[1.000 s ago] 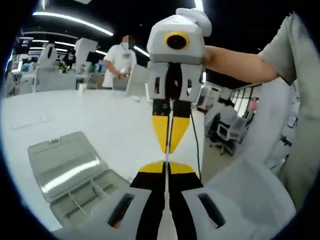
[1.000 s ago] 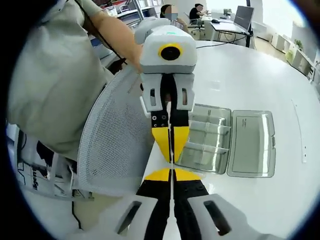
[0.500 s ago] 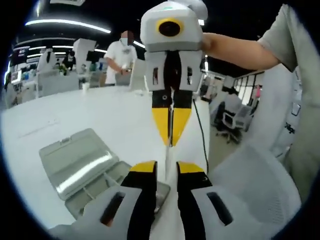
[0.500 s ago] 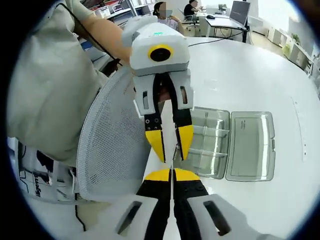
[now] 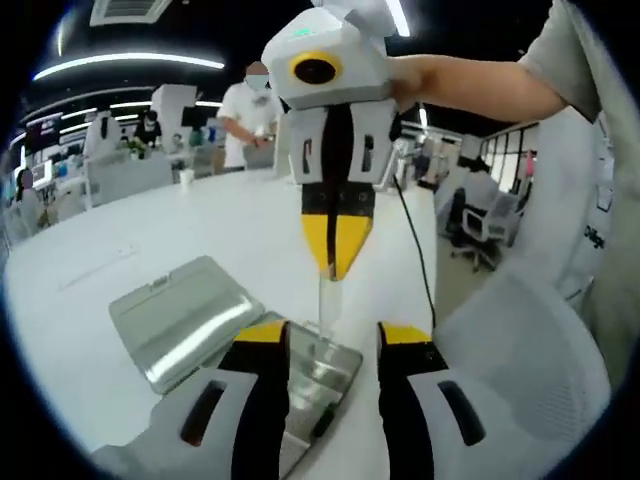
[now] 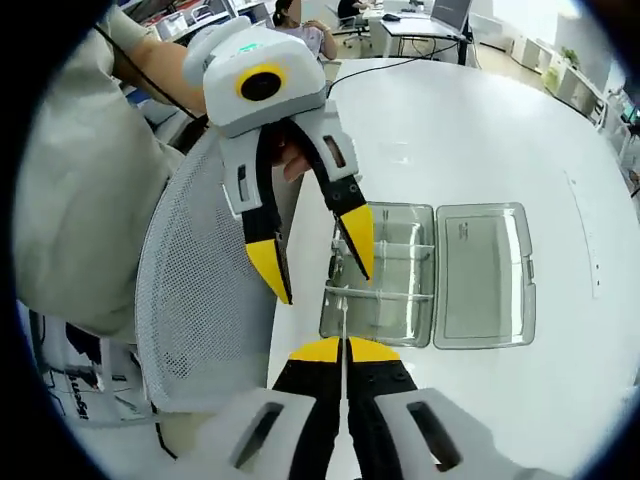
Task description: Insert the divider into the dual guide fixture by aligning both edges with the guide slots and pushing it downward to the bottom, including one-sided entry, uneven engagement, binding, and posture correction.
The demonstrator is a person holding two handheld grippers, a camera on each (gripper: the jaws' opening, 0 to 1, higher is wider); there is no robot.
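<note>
The divider is a thin clear plate, seen edge-on as a pale line in the right gripper view. My right gripper is shut on it, and in the left gripper view that gripper hangs from above with the plate below its yellow tips. My left gripper is open, its jaws standing either side of the plate without touching it. In the right gripper view the left gripper spreads wide. The clear guide fixture box lies on the table below, lid folded open; its base shows between my left jaws.
A white round table carries the box near its edge. A grey mesh chair back stands close beside that edge. The person's arm and sleeve are on the right. People stand at desks far behind.
My left gripper has gone from shut on the divider to wide open, letting the plate go. The right gripper keeps hold of it. Both cameras have shifted a little.
</note>
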